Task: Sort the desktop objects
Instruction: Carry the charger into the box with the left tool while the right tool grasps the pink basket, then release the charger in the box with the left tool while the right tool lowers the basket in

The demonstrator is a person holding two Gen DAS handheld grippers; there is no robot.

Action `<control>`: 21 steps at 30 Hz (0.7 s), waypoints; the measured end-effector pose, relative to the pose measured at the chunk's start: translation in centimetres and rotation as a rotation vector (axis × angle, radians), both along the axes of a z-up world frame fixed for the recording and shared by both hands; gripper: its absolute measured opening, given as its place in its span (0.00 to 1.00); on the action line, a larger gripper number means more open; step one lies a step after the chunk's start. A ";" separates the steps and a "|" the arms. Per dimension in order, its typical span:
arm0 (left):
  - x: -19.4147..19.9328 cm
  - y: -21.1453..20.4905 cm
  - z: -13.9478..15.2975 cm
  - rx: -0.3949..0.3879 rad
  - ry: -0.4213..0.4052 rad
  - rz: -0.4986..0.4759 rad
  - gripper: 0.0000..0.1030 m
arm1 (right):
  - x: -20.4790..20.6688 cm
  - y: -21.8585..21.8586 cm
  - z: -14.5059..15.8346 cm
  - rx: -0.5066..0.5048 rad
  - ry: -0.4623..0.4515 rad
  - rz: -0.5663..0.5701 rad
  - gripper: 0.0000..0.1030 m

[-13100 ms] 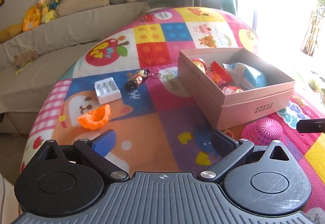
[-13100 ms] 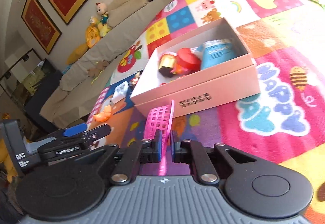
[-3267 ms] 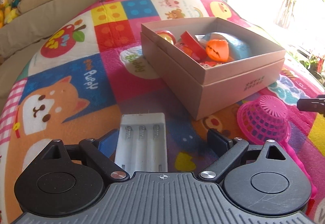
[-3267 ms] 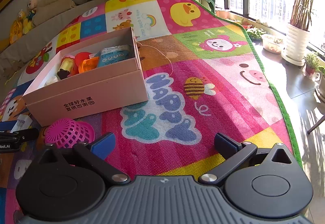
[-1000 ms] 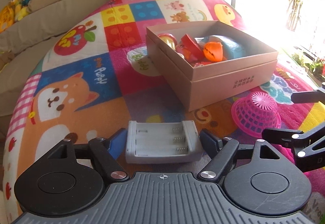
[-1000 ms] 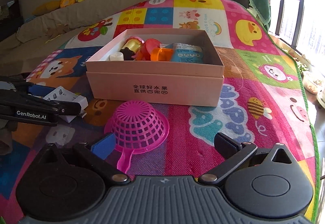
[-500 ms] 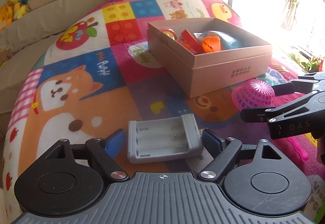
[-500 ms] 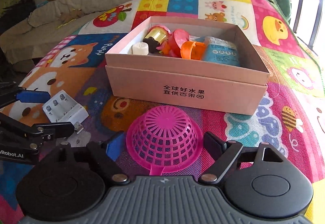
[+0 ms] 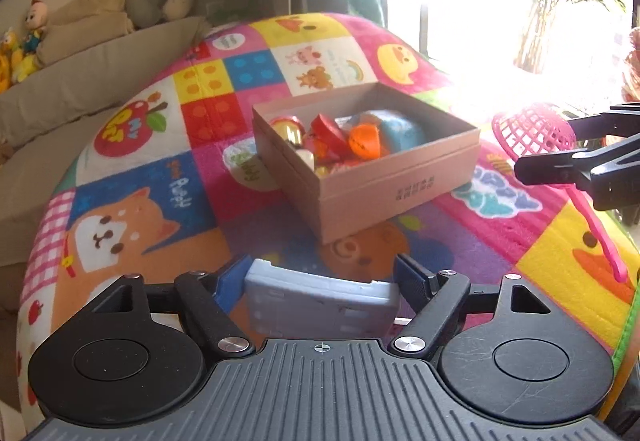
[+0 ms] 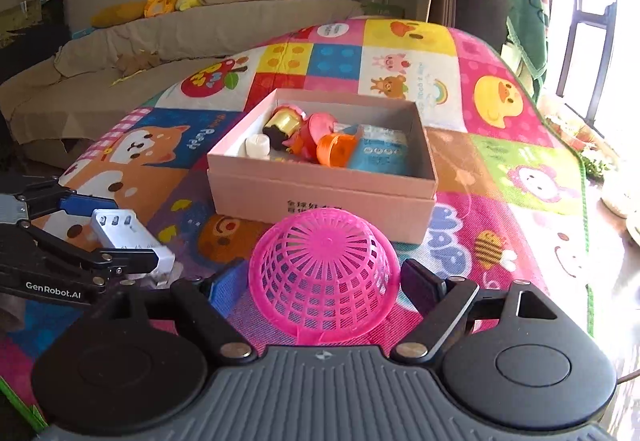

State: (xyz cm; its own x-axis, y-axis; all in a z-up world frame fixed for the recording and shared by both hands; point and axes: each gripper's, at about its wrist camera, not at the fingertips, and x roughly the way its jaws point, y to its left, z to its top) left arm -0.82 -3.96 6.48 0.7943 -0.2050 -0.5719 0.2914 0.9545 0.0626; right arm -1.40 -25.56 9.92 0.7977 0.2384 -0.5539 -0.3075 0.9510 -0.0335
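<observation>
My left gripper [image 9: 322,275] is shut on a white battery holder [image 9: 320,301], held above the colourful play mat; it also shows in the right wrist view [image 10: 128,237]. My right gripper [image 10: 324,277] is shut on a pink plastic strainer basket [image 10: 324,273], lifted off the mat; in the left wrist view the strainer [image 9: 532,133] hangs at the right with its handle pointing down. A pink cardboard box [image 9: 400,177] holding several small toys sits in the middle of the mat, ahead of both grippers [image 10: 320,193].
The play mat [image 9: 160,201] covers the surface. A beige sofa [image 10: 160,37] with plush toys and cushions lies behind. A bright window and plants are at the right. The mat's green edge [image 9: 628,325] is at the near right.
Both grippers have risen off the mat with their objects. The battery holder has tilted in the left gripper. The strainer has been lifted to the right of the box.
</observation>
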 end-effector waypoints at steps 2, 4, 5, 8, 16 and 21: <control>0.9 -0.8 2.1 0.002 -0.081 -0.012 0.81 | 0.0 -1.2 2.8 0.027 -0.069 -0.029 0.81; 2.3 -1.7 3.8 0.005 -0.152 -0.015 0.80 | 0.4 -2.4 5.1 0.062 -0.125 -0.067 0.81; 3.3 -2.1 4.4 0.005 -0.176 -0.017 0.80 | 0.7 -2.9 5.8 0.079 -0.146 -0.085 0.81; 6.6 -3.1 5.6 -0.019 -0.213 -0.018 0.80 | 2.2 -4.0 6.6 0.113 -0.147 -0.137 0.81; 10.8 -2.7 4.4 -0.092 -0.170 0.014 0.93 | 3.9 -4.7 3.9 0.120 -0.052 -0.220 0.81; 7.8 -1.4 1.2 -0.054 -0.092 0.017 0.94 | 4.6 -5.2 3.3 0.095 -0.032 -0.239 0.81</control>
State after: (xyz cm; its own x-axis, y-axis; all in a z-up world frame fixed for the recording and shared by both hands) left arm 6.95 -5.41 7.65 0.8466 -0.2194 -0.4850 0.2704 0.9620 0.0369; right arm 3.22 -30.73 13.18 0.8546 0.0907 -0.5113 -0.0736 0.9958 0.0538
